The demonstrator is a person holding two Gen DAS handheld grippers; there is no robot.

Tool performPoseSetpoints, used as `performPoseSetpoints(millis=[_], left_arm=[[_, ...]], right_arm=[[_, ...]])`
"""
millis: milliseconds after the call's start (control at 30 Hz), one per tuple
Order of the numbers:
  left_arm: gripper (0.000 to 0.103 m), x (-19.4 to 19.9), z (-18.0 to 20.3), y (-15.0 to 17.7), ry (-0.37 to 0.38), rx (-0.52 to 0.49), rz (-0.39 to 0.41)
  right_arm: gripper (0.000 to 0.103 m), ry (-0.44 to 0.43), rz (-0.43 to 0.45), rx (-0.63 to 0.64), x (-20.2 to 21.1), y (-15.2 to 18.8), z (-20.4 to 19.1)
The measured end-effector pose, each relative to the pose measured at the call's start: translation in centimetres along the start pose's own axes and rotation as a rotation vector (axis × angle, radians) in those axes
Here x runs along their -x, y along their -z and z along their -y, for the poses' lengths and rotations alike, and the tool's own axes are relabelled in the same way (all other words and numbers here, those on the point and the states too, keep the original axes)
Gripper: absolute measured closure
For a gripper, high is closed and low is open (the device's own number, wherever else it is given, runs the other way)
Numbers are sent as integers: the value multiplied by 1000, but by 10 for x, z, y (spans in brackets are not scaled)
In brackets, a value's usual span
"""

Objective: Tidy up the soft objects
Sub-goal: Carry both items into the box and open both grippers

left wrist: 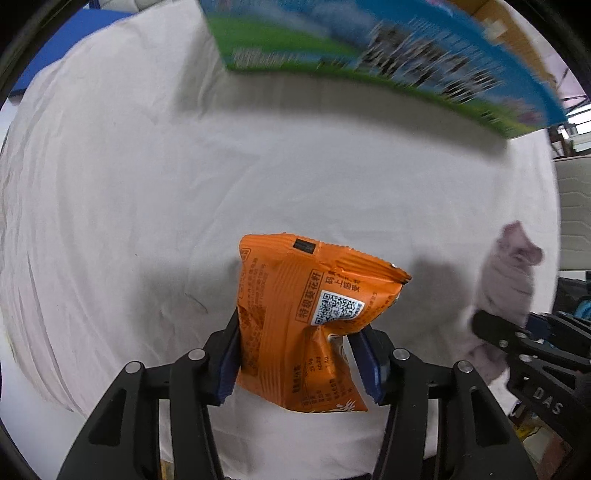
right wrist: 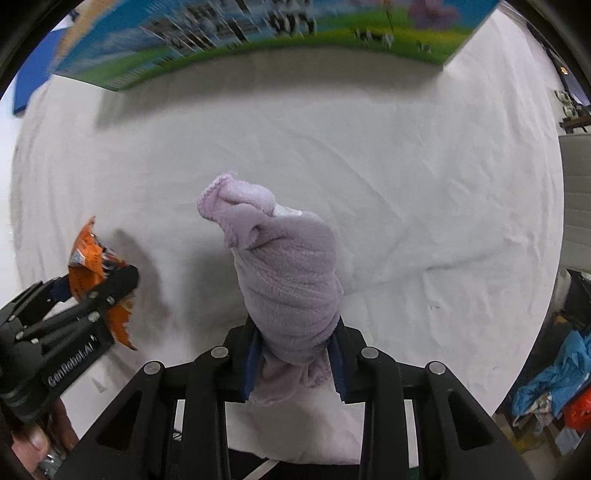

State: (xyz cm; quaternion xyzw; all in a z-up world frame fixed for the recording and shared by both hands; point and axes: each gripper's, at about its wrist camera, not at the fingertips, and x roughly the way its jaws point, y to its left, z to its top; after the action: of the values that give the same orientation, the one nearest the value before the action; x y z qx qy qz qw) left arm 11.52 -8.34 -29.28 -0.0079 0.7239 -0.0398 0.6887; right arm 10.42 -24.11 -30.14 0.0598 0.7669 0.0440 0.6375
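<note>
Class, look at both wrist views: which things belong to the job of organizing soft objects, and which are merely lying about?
Belong to the job:
- crinkly orange foil snack packet, held in left gripper
- bunched lilac fleece cloth, held in right gripper
- blue-and-green printed cardboard box

Lying about:
- crumpled blue fabric beyond the white sheet

The snack packet (left wrist: 295,325) is hanging over the cloth-covered table (left wrist: 147,184), the rolled towel (right wrist: 288,284) to its right, and the printed carton (right wrist: 258,33) is standing behind both.

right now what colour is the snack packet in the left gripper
Orange, with a white QR code: snack packet, clearest in the left wrist view.
</note>
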Motion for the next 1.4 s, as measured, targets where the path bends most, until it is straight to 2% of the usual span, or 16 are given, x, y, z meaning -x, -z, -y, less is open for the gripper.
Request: performPoseSetpoints(millis=[233, 433, 667, 767, 1000, 1100, 1400], left_arm=[[52, 84, 17, -19, 63, -29, 146], [52, 146, 22, -58, 34, -77, 281], [52, 179, 21, -103, -7, -95, 367], [52, 180, 23, -123, -18, -93, 380], [52, 165, 16, -169, -49, -77, 353], [52, 153, 8, -187, -39, -56, 306], [52, 88, -9, -235, 21, 7, 96]], right_arm=[[69, -74, 118, 43, 81, -12, 1], [69, -76, 235, 68, 149, -39, -7], [69, -51, 328, 55, 202, -80, -25], [69, -41, 342, 51, 202, -100, -27], [69, -20, 335, 49, 189, -147, -35], [69, -27, 315, 34, 172, -169, -34], [69, -22, 229, 5, 107, -224, -33]])
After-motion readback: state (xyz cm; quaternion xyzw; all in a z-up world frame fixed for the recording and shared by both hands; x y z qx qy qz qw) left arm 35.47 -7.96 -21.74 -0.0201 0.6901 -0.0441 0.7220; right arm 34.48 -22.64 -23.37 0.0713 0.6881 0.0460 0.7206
